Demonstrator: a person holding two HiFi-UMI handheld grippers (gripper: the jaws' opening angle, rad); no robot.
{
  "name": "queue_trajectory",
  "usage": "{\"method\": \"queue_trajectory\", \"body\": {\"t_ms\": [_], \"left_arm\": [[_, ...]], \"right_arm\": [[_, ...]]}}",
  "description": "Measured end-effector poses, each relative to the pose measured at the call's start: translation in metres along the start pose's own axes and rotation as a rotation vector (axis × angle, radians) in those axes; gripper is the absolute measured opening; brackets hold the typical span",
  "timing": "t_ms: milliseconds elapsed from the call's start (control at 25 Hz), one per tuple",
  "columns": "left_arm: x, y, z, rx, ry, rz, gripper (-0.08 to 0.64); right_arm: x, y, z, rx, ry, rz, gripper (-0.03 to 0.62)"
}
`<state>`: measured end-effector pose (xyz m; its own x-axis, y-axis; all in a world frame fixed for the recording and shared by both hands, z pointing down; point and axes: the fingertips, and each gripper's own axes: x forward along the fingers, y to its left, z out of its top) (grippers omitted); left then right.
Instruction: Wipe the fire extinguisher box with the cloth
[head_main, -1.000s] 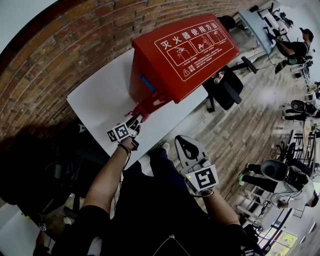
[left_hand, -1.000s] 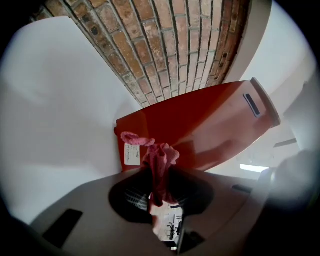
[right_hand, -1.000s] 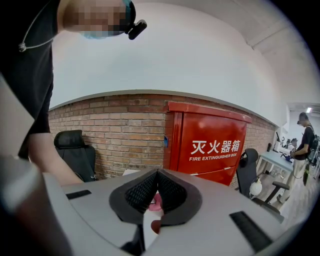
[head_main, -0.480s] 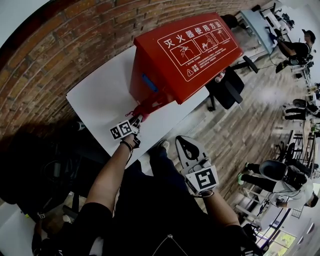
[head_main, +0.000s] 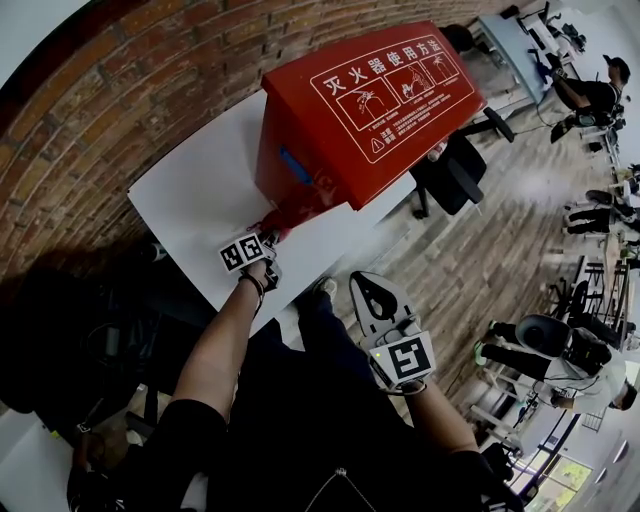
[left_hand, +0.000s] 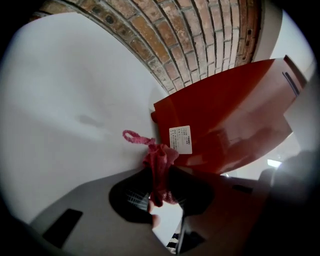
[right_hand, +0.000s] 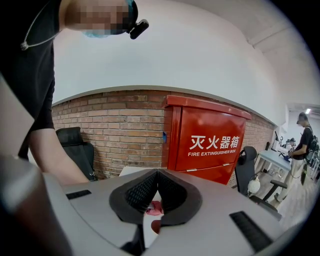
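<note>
Your left tongs (left_hand: 159, 186) are clamped on the pink cloth (left_hand: 156, 165) at the lower corner of the red fire extinguisher box (head_main: 372, 95), which stands on the white tabletop (head_main: 195, 195). Whether the cloth touches the box is unclear. Your right tongs (right_hand: 156, 176) are closed, empty, well apart from the box.

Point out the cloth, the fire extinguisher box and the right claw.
cloth (left_hand: 158, 162): left gripper view, on the bunched pink part below its loop.
fire extinguisher box (head_main: 390, 85): head view, on the red panel with white print.
right claw (right_hand: 158, 171): right gripper view, where its two closed tips meet.
</note>
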<state>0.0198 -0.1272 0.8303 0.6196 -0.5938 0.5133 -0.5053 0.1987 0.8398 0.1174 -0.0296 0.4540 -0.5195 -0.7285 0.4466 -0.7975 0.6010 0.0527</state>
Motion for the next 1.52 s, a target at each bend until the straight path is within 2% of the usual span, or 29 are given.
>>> {"method": "queue_trajectory", "body": {"t_ms": [240,600,840,1000,1360,1520], "left_arm": [[0.002,0.001,0.006,-0.004,0.029,-0.014,0.114],[0.0,0.011,0.05,-0.008,0.007,-0.014,0.114],[0.003,0.012,0.06,-0.038,0.024,-0.019,0.114],[0.004,0.008,0.061,-0.059,0.024,-0.048,0.114],[-0.008,-0.024,0.067,-0.074,0.0,-0.164,0.114],[-0.017,-0.036,0.07,-0.075,-0.016,-0.201,0.114]], "right_arm": [[-0.002,-0.003,-0.007,-0.011,-0.015,0.0,0.02],[-0.002,-0.006,-0.013,-0.003,0.0,-0.011,0.02],[-0.005,-0.003,-0.014,-0.026,0.014,-0.002,0.02],[-0.01,-0.006,-0.019,0.009,0.008,-0.027,0.02],[-0.011,0.002,-0.019,-0.032,0.012,0.0,0.02],[-0.011,0.007,-0.017,-0.013,-0.003,0.0,0.02]]}}
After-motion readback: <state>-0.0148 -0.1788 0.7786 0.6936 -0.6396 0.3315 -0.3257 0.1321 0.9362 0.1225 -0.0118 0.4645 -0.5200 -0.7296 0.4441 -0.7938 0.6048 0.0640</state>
